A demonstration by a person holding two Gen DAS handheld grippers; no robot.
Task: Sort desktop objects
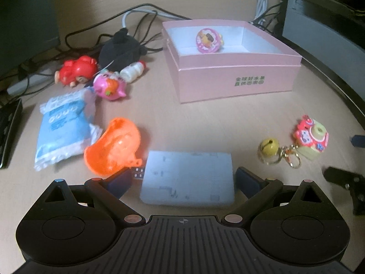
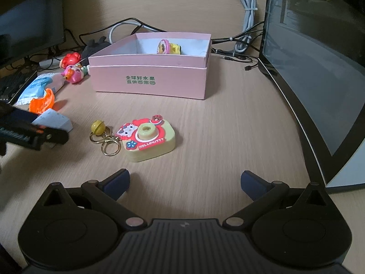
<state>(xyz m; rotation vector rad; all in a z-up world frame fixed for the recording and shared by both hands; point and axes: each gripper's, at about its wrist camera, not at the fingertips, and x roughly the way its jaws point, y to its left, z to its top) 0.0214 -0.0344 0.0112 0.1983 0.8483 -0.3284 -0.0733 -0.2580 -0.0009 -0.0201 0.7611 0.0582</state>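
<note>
Left gripper (image 1: 183,178) spreading wide around grey-white card box (image 1: 187,178), fingers flanking both short ends, not yet closing, gap showing each side. Right gripper (image 2: 185,181) hanging wide and empty over bare desk (image 2: 228,137), Hello Kitty camera keychain (image 2: 149,138) lying just ahead, well in front of pink box (image 2: 150,81).

Working outward from pink box (image 1: 235,77): yellow bell (image 1: 268,147) with gold rings lying near front right with the keychain; orange plastic shell (image 1: 113,145) touching card box corner at front left; blue wipes packet (image 1: 62,129) beside shell, further left; pink pig toy (image 1: 109,86), red figure (image 1: 76,70), small white bottle (image 1: 133,69), black plush (image 1: 122,50) clustering left of box.

Inside box: only one pink round toy (image 1: 208,40) sitting against white lining. Judging sorting barely starting — one item in, about nine remaining outside. Cables (image 1: 141,16) trailing behind box.
</note>
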